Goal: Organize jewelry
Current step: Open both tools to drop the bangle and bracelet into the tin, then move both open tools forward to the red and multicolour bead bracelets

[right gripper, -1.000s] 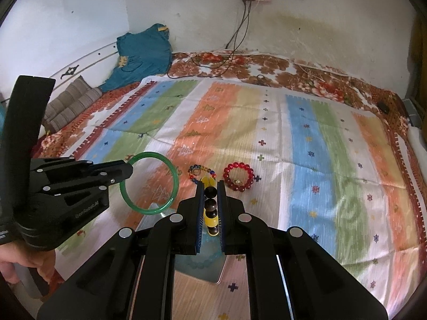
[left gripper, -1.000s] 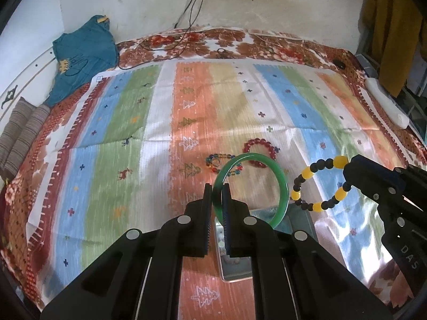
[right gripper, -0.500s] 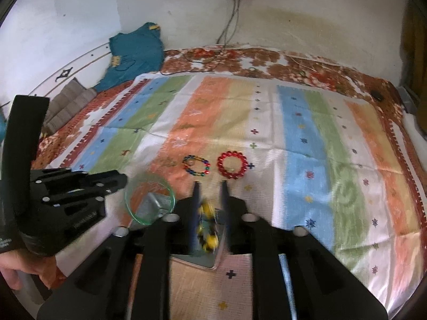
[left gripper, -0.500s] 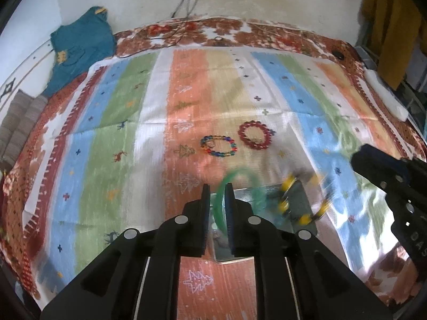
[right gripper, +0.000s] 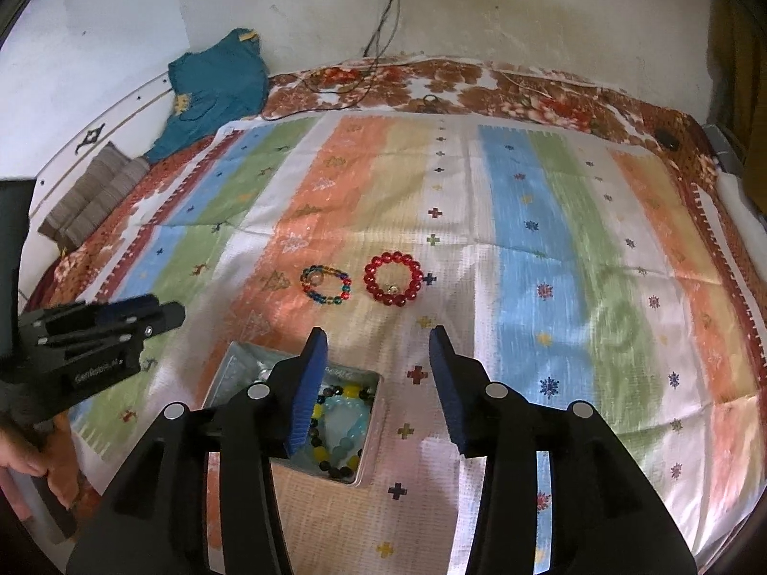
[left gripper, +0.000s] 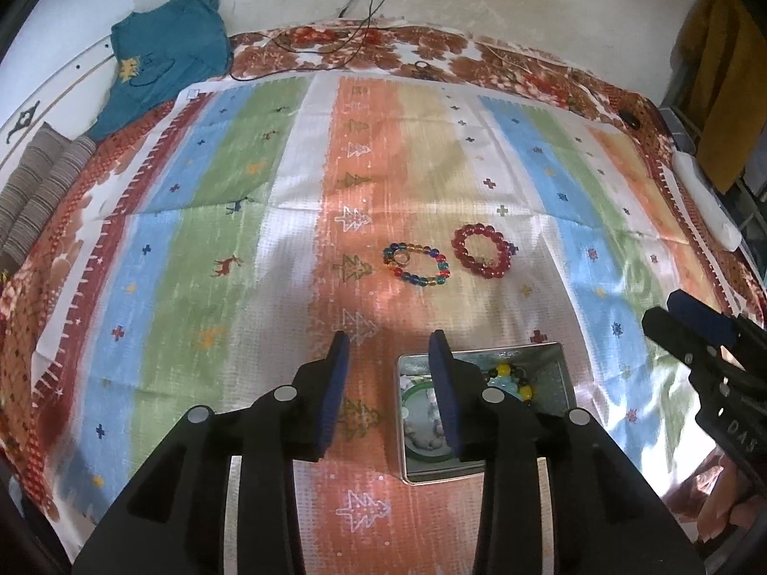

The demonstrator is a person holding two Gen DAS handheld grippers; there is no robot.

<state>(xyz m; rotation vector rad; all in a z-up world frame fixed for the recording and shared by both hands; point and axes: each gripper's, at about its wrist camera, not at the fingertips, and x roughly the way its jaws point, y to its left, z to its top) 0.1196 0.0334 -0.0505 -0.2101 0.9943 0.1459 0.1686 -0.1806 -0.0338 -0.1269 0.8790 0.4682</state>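
both the left gripper [left gripper: 389, 347] and right gripper [right gripper: 378, 345] hang spread wide and empty above the metal tin [left gripper: 558, 369] (green bangle [left gripper: 416, 390] and black-yellow bead bracelet [right gripper: 331, 424] inside); multicolour bracelet [left gripper: 416, 266] and red bracelet [left gripper: 481, 251] lie on the striped cloth [left gripper: 191, 239] beyond.

My metal tin [left gripper: 551, 359] sits near me on the striped cloth, holding the green bangle [left gripper: 417, 455] and yellow-and-black bracelet [right gripper: 335, 450]. Farther off lie the multicolour bracelet [left gripper: 416, 264] and, right beside it, the red bracelet [left gripper: 482, 251], flat.

Both wrist views look down, close, sharing the metal tin [left gripper: 556, 364] and striped cloth [right gripper: 537, 220].
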